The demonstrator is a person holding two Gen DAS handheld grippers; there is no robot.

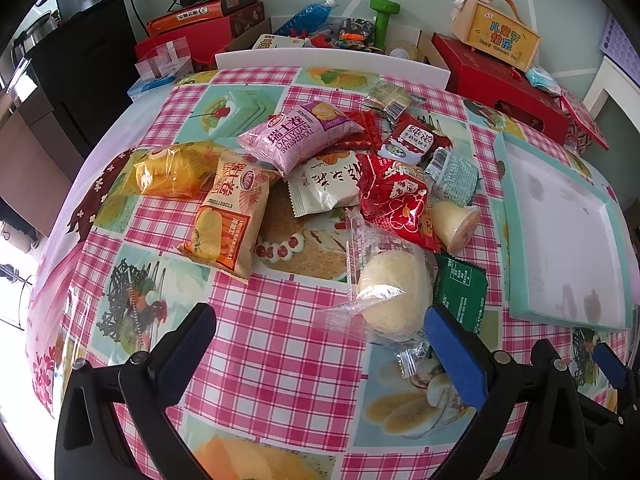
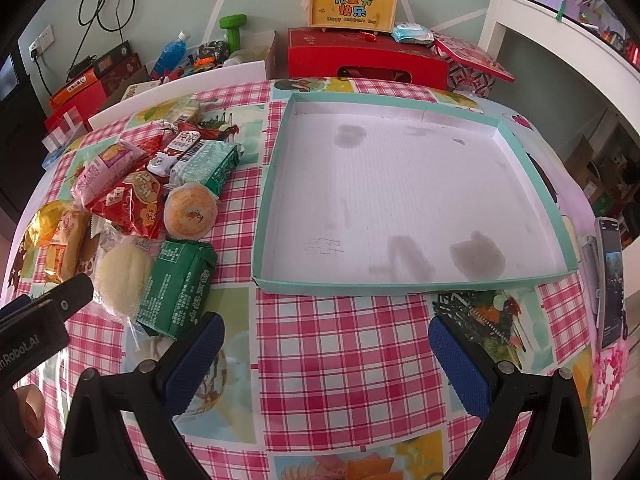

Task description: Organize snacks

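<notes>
The snack pile (image 1: 320,184) lies left of the teal-rimmed tray (image 2: 272,184) on the checked tablecloth (image 2: 340,340), the left gripper (image 1: 320,344) low before the pile and the right gripper (image 2: 326,354) before the tray, both jaws spread wide, holding nothing.

Pink-checked tablecloth (image 2: 340,340); teal-rimmed white tray (image 2: 400,188); green packet (image 2: 180,280).

Black tool (image 1: 320,344) frames, blue ribbed pads (image 1: 456,360), silver screws.

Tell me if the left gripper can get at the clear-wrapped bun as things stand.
Probably yes. The left gripper is open, and the clear-wrapped bun lies just ahead at the pile's near edge with nothing on top. The green packet lies close beside it.
</notes>
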